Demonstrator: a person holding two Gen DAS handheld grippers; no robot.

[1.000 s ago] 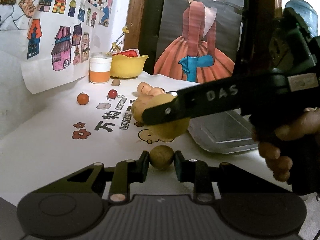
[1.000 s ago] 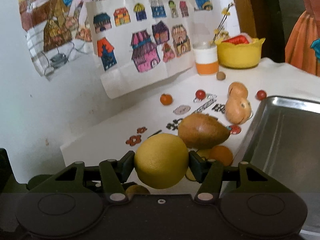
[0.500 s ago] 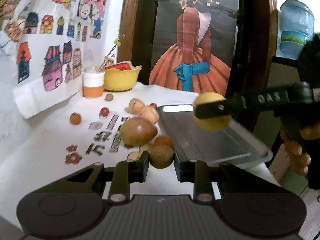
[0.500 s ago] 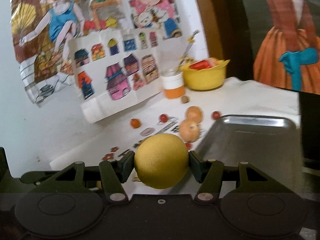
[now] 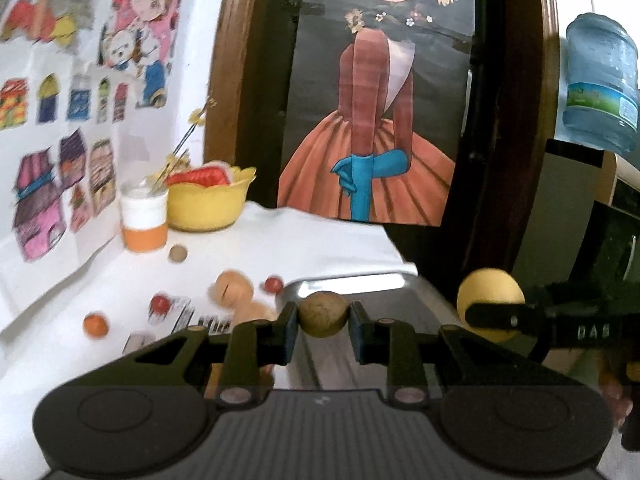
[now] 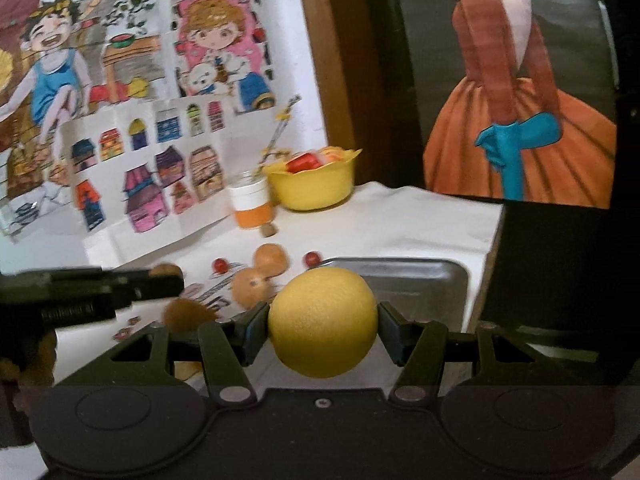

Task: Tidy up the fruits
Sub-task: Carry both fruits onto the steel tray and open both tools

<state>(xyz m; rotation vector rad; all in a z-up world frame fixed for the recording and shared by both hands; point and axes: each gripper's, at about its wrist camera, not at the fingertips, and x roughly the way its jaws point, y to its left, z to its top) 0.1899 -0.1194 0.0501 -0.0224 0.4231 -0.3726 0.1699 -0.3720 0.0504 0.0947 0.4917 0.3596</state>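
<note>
Low in the centre of the left wrist view, the left gripper (image 5: 323, 316) clamps a small, dull brown round fruit (image 5: 322, 314) between its fingertips, held in front of the near rim of the metal tray (image 5: 372, 280). At the right edge of that same view the right gripper (image 5: 491, 314) appears from the side, its dark arm crossing a yellow round fruit (image 5: 490, 294) — a person's fingers (image 5: 614, 384) show blurred below it.

The right wrist view shows that yellow fruit (image 6: 323, 322) head-on: large, evenly yellow, with a finely pitted skin, pinched on both sides by the right gripper (image 6: 323, 322), with the tray (image 6: 416, 288) behind it. The left gripper (image 6: 160, 280) enters at the left edge as a blurred dark bar; its grip cannot be told from this side.

Only the left wrist view takes in the blue water bottle (image 5: 600, 84) at upper right and a small orange fruit (image 5: 96, 323) at lower left.

Both views show a white tablecloth (image 5: 320, 240) with printed marks, scattered with two tan fruits and small red ones. At the back stand a yellow bowl (image 6: 316, 184) and an orange-and-white cup (image 6: 252, 202). Coloured drawings (image 6: 152, 180) hang on the wall at left — a poster of a figure in an orange dress (image 5: 368, 120) hangs on the dark door.
</note>
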